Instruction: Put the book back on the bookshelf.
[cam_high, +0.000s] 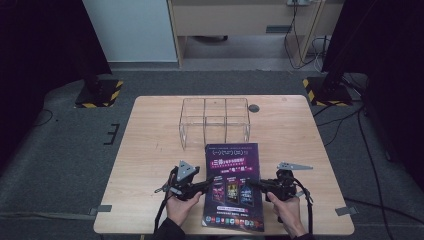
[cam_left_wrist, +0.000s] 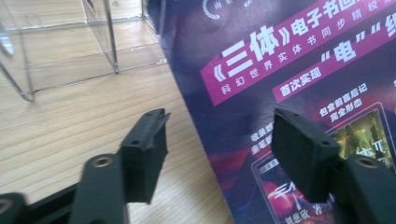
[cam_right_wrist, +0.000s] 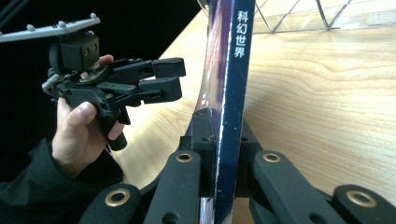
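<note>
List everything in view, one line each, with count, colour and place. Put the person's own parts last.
Table: one, light wood, centre of the high view.
Organiser: one, clear, with compartments, on the table's far half, nothing visible inside.
Magazine: one, dark purple with a magenta banner and white print, on the table's near middle; its spine edge is clamped in the right tool.
Stand bases: two, black with yellow-black stripes, on the floor at the table's far corners.
Cabinet: one, pale wood, against the far wall.
Hands: two, at the table's near edge.
Left tool: black, open, at the magazine's left edge.
Right tool: black, shut on the magazine.
</note>
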